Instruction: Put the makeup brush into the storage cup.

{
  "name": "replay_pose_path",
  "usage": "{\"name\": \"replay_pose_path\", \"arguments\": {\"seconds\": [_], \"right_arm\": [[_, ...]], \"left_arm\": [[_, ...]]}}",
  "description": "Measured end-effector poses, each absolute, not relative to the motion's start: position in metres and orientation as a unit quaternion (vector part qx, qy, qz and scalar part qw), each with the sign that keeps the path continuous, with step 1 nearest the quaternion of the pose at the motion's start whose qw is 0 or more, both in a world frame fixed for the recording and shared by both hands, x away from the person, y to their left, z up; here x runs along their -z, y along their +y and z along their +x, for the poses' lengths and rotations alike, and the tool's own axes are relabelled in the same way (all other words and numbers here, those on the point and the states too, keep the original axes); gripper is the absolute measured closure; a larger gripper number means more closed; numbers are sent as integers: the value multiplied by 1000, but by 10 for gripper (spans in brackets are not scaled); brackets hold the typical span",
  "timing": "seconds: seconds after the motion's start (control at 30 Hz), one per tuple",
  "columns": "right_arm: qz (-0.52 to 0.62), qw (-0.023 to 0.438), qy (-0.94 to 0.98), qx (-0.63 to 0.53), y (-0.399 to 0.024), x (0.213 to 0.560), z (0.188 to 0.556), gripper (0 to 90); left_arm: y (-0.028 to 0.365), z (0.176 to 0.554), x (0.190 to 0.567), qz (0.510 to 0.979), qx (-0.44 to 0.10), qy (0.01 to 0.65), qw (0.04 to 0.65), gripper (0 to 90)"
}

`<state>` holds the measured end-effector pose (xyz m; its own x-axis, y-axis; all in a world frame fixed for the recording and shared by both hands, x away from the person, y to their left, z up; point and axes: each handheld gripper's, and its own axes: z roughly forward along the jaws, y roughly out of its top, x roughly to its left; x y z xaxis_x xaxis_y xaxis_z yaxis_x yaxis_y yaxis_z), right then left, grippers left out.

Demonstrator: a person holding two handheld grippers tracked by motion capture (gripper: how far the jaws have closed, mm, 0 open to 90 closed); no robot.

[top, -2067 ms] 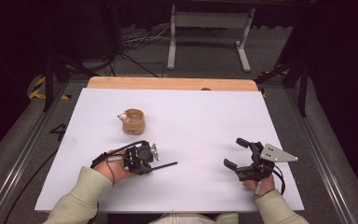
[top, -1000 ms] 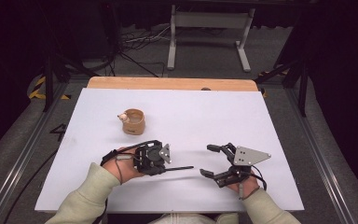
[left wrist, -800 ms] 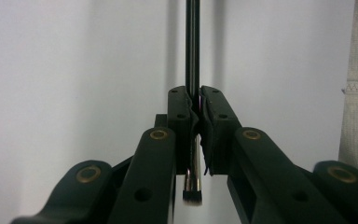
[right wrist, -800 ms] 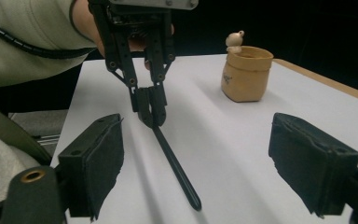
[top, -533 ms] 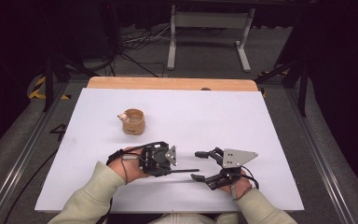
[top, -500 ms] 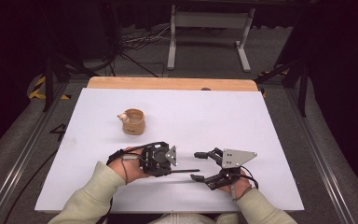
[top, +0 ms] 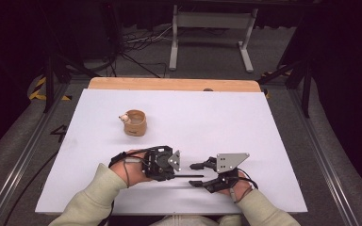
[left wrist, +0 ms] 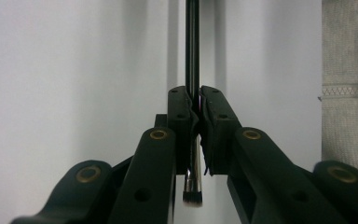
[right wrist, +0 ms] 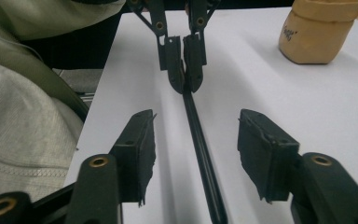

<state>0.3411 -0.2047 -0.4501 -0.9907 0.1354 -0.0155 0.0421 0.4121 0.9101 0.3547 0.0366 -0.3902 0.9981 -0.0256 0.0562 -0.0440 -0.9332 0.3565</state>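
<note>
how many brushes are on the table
1: a thin black brush, clamped in the left claw near the table's front edge, its handle running between the right claw's open jaws.

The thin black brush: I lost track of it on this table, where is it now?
In the high view the brush lies level near the table's front edge, pinched in the left claw, its handle reaching between the right claw's open jaws.

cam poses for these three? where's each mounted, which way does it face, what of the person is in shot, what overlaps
High view: above the person's side, facing forward and down on the table; both forearms, left gripper, right gripper.
Left gripper view: along its shut jaws, which clamp the brush.
Right gripper view: along its open jaws, which straddle the brush, toward the left gripper, a sleeve and the cup.
Shared: brush in all three.
</note>
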Motion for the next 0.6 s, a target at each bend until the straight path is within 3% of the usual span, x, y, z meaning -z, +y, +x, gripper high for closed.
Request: {"name": "replay_pose_path", "arguments": {"seconds": [0.6], "right_arm": [[54,29,854,-516,-204,450,340,693]], "left_arm": [[37,353,388,982,-31,-25,183,831]]}}
